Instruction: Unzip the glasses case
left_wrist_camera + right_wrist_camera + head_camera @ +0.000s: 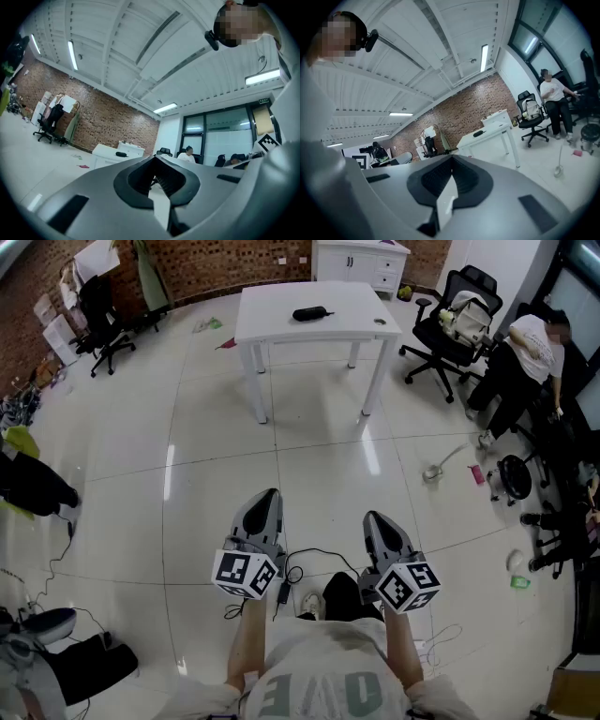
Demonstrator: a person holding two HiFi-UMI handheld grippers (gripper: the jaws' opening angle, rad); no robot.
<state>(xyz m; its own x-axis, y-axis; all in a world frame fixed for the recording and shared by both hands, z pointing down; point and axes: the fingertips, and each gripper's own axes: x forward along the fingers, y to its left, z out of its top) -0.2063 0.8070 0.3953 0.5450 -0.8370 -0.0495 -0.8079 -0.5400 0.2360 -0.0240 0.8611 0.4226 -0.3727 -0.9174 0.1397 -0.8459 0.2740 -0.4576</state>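
left gripper (267,495) — jaws together, nothing between them | right gripper (375,517) — jaws together, nothing held, near the left one | glasses case (312,313) lies on white table (272,329), well ahead of both grippers, untouched; zip too small to read

The shiny floor (309,456) in front of the white table (272,324) is wide and open. On the table a dark glasses case (311,313) lies near the far edge, with bare top all round it. Chairs (455,320) and a person (525,357) crowd the right side. Wires (323,551) lie on the near floor. A black chair (103,320) stands far left.
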